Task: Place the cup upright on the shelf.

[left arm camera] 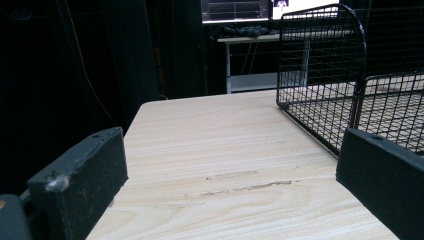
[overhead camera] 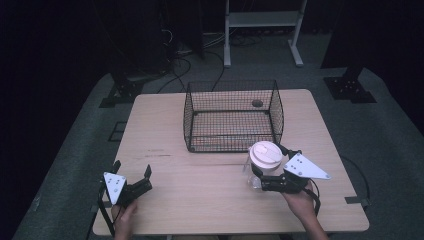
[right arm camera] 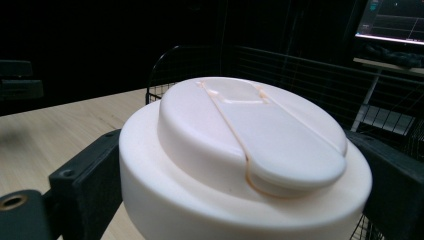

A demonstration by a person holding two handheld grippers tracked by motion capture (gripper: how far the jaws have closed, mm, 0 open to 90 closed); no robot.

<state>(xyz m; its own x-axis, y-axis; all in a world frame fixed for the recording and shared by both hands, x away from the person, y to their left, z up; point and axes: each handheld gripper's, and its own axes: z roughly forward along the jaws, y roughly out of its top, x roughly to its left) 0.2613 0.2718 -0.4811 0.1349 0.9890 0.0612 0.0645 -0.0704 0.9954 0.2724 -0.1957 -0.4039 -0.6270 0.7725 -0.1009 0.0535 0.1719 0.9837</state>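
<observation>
— Start at the left. What is there?

— The left gripper sits low over the near left corner of the pale wooden counter, held in a hand that comes in from the bottom edge. Its fingers stand wide apart with nothing between them, just bare wood grain with a few scuff marks.

— And further along?

— A black wire basket stands on the far middle of the counter, its top open. In the left gripper view its near corner rises just beyond the right finger. A small dark round thing shows through the mesh near the basket's far right side; I cannot tell what it is.

— On the right?

— A clear jug with a white lid stands just in front of the basket's near right corner. The right gripper has its fingers closed against the white lid from both sides, one finger on each flank in the right gripper view. The lid has a raised oval flap on top, edged with a thin orange line. The hand holding this gripper comes up from the bottom right.

— Any brand, label or writing?

— None that can be read on the lid, the jug, the basket or the grippers. A lit screen shows at the upper right of the right gripper view, beyond the counter, but its marks are too small to make out.
</observation>
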